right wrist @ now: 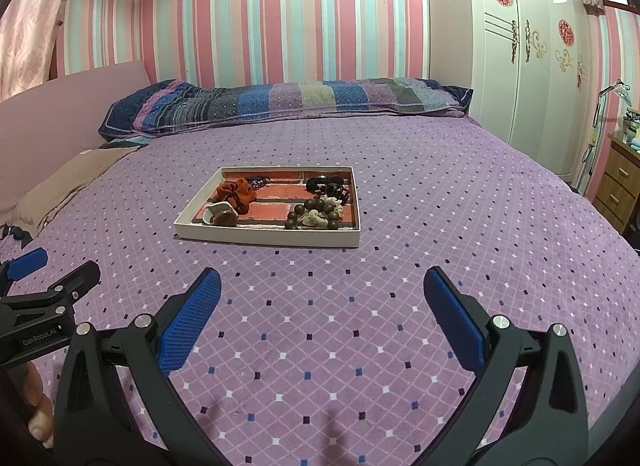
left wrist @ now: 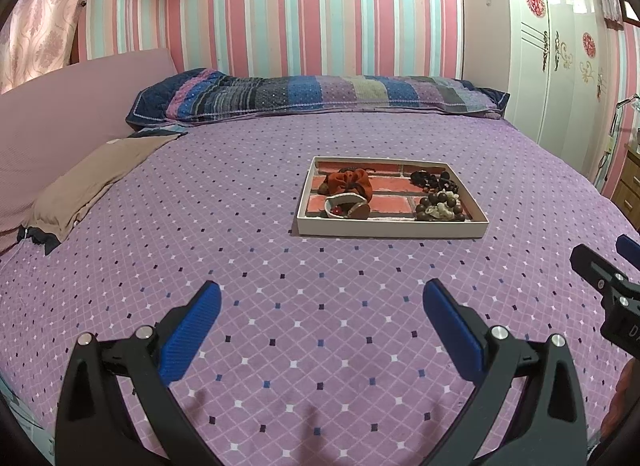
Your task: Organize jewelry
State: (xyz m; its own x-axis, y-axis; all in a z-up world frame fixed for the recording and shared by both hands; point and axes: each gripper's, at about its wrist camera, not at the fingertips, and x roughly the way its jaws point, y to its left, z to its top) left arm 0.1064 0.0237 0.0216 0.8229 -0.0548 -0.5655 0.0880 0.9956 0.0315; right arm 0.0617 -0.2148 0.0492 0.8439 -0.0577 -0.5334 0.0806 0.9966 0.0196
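Note:
A shallow white tray [left wrist: 392, 229] with a brick-pattern bottom lies on the purple bed; it also shows in the right wrist view [right wrist: 264, 237]. In it lie a rust-red scrunchie [left wrist: 352, 182] [right wrist: 237, 190], a white and brown bracelet [left wrist: 346, 207] [right wrist: 219, 215], a brown bead bracelet with pale pieces [left wrist: 440, 207] [right wrist: 314, 215] and dark hair clips [left wrist: 434, 179] [right wrist: 325, 185]. My left gripper [left wrist: 322, 306] is open and empty, short of the tray. My right gripper [right wrist: 322, 294] is open and empty, also short of it.
The purple patterned bedspread [left wrist: 280, 286] covers the bed. A striped long pillow [left wrist: 320, 95] lies at the far end. A beige cloth [left wrist: 92, 181] lies at the left. A white wardrobe [right wrist: 532, 65] and a wooden drawer unit [right wrist: 618, 185] stand at the right.

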